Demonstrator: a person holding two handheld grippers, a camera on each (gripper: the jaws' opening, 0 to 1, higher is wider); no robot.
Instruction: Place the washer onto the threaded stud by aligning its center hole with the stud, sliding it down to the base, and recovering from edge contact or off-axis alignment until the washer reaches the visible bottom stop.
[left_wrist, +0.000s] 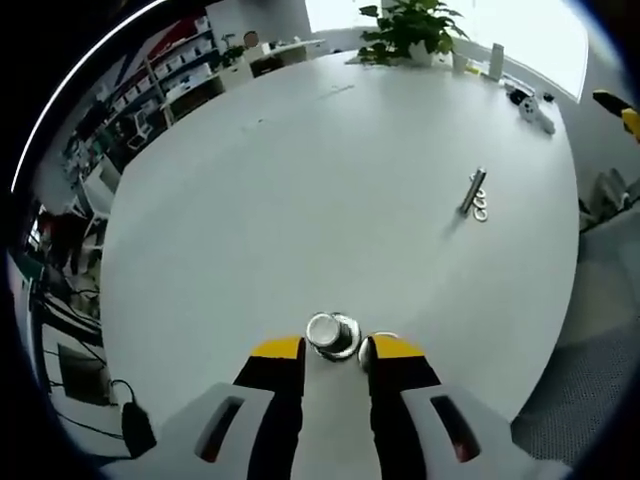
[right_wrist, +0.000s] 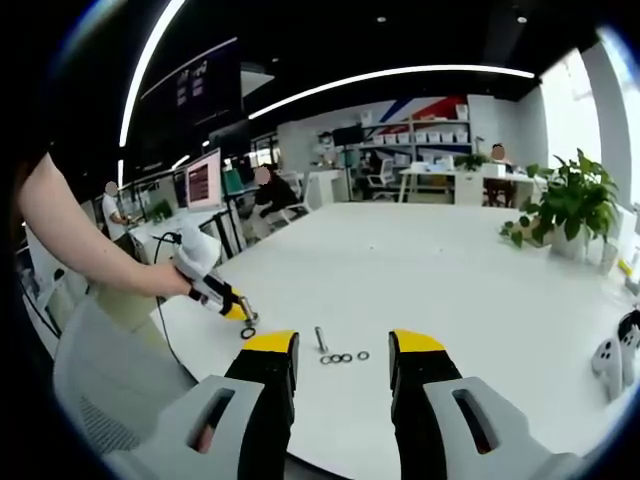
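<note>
white table (right_wrist: 450, 270) (office desks behind): threaded stud (right_wrist: 320, 339) stands beside loose washers (right_wrist: 341, 357). left gripper (left_wrist: 334, 347) has its jaws around a metal nut-like piece (left_wrist: 332, 335), grip uncertain. right gripper (right_wrist: 343, 345) gapes wide, holding nothing.

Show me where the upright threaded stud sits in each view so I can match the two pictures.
Left gripper view: the threaded stud stands right of centre on the white table, washers at its base.
Right gripper view: the stud stands low, centre, between that view's own jaws, washers in a row beside it.
Shared landmark: the potted plant at the table's far edge.
</note>
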